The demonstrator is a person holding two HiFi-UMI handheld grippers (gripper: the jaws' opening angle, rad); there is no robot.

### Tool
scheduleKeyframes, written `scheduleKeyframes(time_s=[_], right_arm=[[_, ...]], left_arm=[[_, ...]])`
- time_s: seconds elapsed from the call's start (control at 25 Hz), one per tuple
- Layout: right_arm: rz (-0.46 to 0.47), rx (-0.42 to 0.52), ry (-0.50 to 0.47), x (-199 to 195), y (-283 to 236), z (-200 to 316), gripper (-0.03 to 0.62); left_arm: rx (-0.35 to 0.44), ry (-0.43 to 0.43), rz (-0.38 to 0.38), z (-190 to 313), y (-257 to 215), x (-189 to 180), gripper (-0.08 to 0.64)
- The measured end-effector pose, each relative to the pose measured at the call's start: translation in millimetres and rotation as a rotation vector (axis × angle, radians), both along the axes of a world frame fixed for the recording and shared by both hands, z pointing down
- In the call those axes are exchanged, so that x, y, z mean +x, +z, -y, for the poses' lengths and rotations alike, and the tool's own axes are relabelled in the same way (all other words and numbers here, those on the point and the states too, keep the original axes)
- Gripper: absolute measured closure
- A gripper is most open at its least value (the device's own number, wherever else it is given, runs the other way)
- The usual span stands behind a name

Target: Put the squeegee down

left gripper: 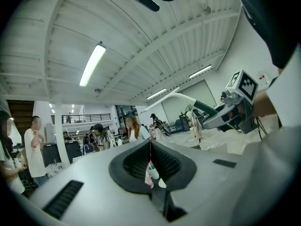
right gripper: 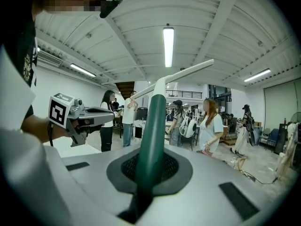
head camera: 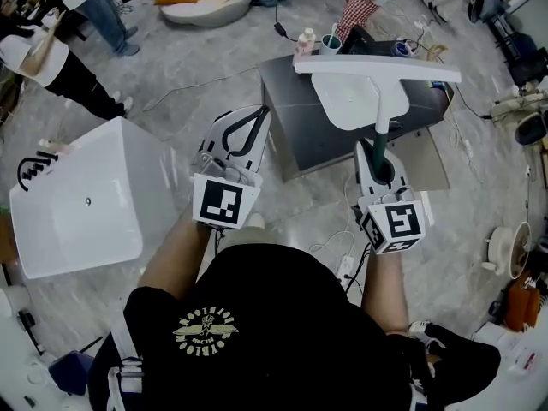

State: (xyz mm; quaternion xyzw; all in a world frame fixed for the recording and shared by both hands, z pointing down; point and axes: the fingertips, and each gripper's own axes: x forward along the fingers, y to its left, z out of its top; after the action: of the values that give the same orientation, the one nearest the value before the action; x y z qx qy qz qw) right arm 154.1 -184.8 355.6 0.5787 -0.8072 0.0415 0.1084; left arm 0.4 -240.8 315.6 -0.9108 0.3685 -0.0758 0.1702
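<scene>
Holding the squeegee by its green handle, my right gripper has its fingers clenched. The handle runs straight ahead, blade crosswise over the table. My left gripper is alongside, fingers closed and empty.

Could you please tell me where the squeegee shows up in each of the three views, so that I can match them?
Head view: upper right of centre. The squeegee has its white blade crosswise and its green handle runs down into the right gripper.
Left gripper view: right of centre at mid-height, seen from the side.
Right gripper view: centre, with the green handle rising from the jaws to the white blade.
Shared landmark: the right gripper, shut on the handle.
</scene>
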Motion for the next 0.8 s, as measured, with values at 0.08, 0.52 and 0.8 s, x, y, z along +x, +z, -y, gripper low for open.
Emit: scheduleKeyframes(time_s=[0.08,0.52,0.8], right_arm=[[-0.002,-0.003,0.007,-3.5,1.1,10.3,0.565],[0.009,-0.033,0.035,-23.4,14.7,48.5,0.565],[0.006,-0.071,0.029,-16.0,31.3,61.0,0.565]], left_arm=[[-0.005,0.010,-0.002,10.4,2.2,-1.2,0.537],[-0.011,0.060,-0.017,49.8,6.4,-10.1,0.537],[-0.043,0.054,-0.029,63.8,14.9,-3.7,0.537]])
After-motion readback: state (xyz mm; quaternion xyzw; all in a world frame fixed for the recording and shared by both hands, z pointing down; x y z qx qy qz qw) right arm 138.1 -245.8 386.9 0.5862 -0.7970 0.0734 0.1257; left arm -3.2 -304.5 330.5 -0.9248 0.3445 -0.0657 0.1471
